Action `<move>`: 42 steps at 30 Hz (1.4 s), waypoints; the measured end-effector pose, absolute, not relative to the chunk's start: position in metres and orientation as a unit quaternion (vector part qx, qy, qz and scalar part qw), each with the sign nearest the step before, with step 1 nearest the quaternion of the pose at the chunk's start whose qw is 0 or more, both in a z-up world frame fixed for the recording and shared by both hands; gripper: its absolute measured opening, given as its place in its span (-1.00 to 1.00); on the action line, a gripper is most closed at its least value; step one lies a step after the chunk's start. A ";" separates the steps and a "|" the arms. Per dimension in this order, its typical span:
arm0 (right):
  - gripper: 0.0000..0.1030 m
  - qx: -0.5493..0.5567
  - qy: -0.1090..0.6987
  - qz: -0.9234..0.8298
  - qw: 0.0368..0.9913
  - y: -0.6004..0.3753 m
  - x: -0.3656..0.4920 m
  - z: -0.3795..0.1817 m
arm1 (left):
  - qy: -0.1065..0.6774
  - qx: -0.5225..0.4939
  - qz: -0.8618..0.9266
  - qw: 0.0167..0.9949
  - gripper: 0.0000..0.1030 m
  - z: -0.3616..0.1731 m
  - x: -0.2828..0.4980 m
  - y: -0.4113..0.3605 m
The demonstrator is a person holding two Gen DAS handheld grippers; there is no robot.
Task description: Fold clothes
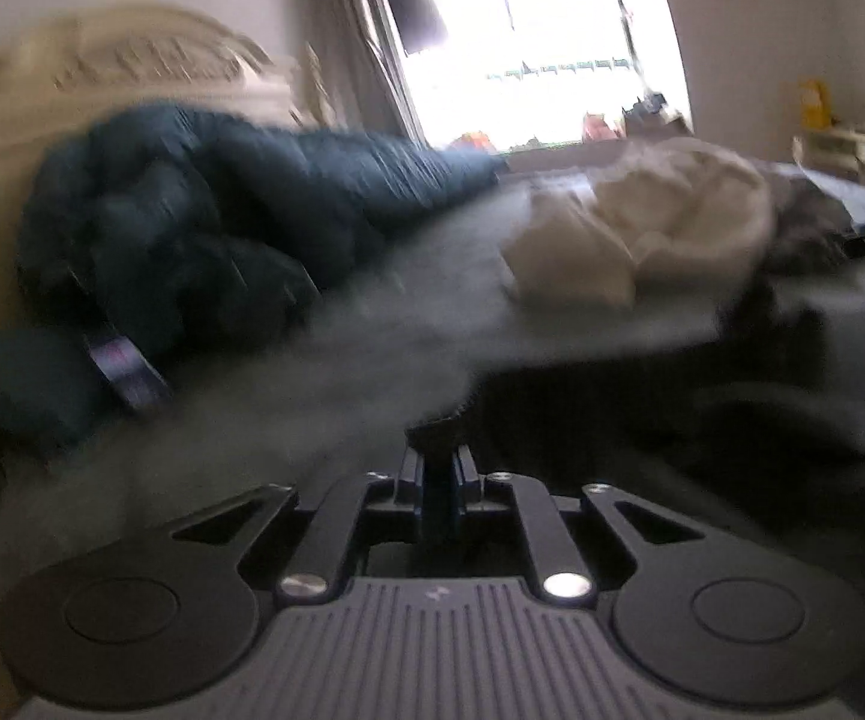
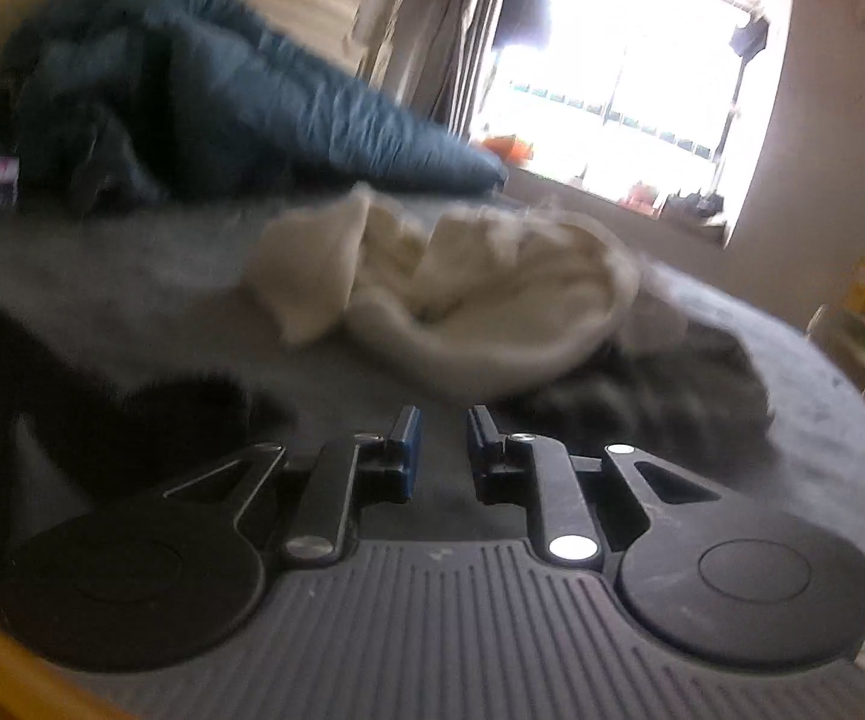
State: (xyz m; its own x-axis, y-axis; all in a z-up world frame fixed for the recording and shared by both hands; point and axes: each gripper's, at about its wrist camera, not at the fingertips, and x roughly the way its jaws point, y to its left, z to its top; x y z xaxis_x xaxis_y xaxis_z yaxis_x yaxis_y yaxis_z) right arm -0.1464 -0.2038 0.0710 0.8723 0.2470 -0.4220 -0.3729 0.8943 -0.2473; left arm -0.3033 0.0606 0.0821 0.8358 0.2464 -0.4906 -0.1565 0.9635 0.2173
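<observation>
Pinching dark cloth [image 1: 438,420], the left gripper [image 1: 437,468] contrasts with the right gripper [image 2: 439,450], parted and empty.

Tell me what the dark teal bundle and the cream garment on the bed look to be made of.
Teal bundle: probably a quilted, slightly shiny synthetic shell with puffy filling, judging by its stitched ridges. Cream garment: soft matte knit or fleece, seemingly; limp, rumpled folds. Blur leaves both uncertain.

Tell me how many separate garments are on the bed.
4: a teal puffy one by the headboard, a cream one mid-bed, a grey one beside it, a dark one at the left gripper. More may be hidden.
</observation>
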 end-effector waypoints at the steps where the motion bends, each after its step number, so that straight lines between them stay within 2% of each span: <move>1: -0.68 -0.165 0.203 0.167 0.951 -0.203 -0.147 0.066 | 0.277 0.081 0.099 0.952 -0.62 0.077 -0.306 0.061; 4: -0.66 -0.174 0.219 0.178 0.944 -0.195 -0.148 0.057 | 0.294 0.079 0.088 0.948 -0.55 0.069 -0.313 0.064; 6: -0.65 -0.178 0.222 0.183 0.941 -0.190 -0.146 0.055 | 0.298 0.069 0.089 0.948 -0.36 0.066 -0.318 0.069; 10: -0.61 -0.169 0.214 0.201 0.941 -0.179 -0.141 0.062 | 0.282 0.013 0.083 0.956 -0.13 0.072 -0.325 0.088; 12: -0.40 -0.159 0.214 0.219 0.939 -0.174 -0.136 0.065 | 0.273 -0.024 0.081 0.958 0.26 0.077 -0.321 0.103; 14: -0.03 -0.159 0.215 0.245 0.932 -0.168 -0.131 0.066 | 0.269 -0.066 0.073 0.958 0.28 0.078 -0.312 0.121; 16: 0.14 -0.161 0.210 0.267 0.927 -0.163 -0.126 0.064 | 0.276 -0.102 0.056 0.954 0.28 0.075 -0.299 0.135; 18: 0.16 -0.157 0.209 0.289 0.921 -0.162 -0.121 0.063 | 0.278 -0.128 0.043 0.951 0.28 0.070 -0.288 0.146; 20: 0.23 -0.140 0.213 0.321 0.912 -0.164 -0.117 0.064 | 0.273 -0.141 0.038 0.951 0.23 0.065 -0.280 0.153; 22: 0.27 -0.121 0.216 0.360 0.899 -0.169 -0.114 0.065 | 0.271 -0.150 0.024 0.951 0.08 0.060 -0.273 0.158; 23: 0.28 -0.112 0.218 0.378 0.893 -0.171 -0.112 0.065 | 0.271 -0.155 0.015 0.950 -0.11 0.058 -0.270 0.160; 24: 0.28 -0.106 0.223 0.387 0.889 -0.172 -0.109 0.064 | 0.271 -0.162 0.010 0.949 -0.46 0.056 -0.267 0.162; 26: 0.28 -0.103 0.236 0.376 0.890 -0.169 -0.103 0.062 | 0.273 -0.174 0.014 0.946 -0.74 0.053 -0.263 0.166; 29: 0.28 -0.108 0.252 0.366 0.889 -0.162 -0.092 0.058 | 0.262 -0.169 0.018 0.950 -0.75 0.051 -0.264 0.166; 36: 0.25 -0.111 0.314 0.370 0.867 -0.139 -0.073 0.051 | 0.236 -0.078 0.017 0.968 -0.78 0.055 -0.283 0.142; 37: 0.19 -0.110 0.318 0.371 0.866 -0.137 -0.072 0.049 | 0.235 -0.075 0.019 0.969 -0.78 0.056 -0.284 0.141; 39: -0.20 -0.108 0.325 0.372 0.863 -0.133 -0.070 0.046 | 0.233 -0.076 0.016 0.969 -0.78 0.056 -0.286 0.142; 40: -0.54 -0.098 0.333 0.372 0.861 -0.133 -0.067 0.045 | 0.231 -0.076 0.014 0.970 -0.78 0.057 -0.287 0.142; 41: -0.65 -0.077 0.346 0.375 0.857 -0.133 -0.064 0.044 | 0.229 -0.074 0.013 0.971 -0.79 0.057 -0.289 0.141; 42: -0.66 -0.058 0.358 0.376 0.852 -0.134 -0.061 0.043 | 0.226 -0.071 0.011 0.971 -0.79 0.057 -0.291 0.140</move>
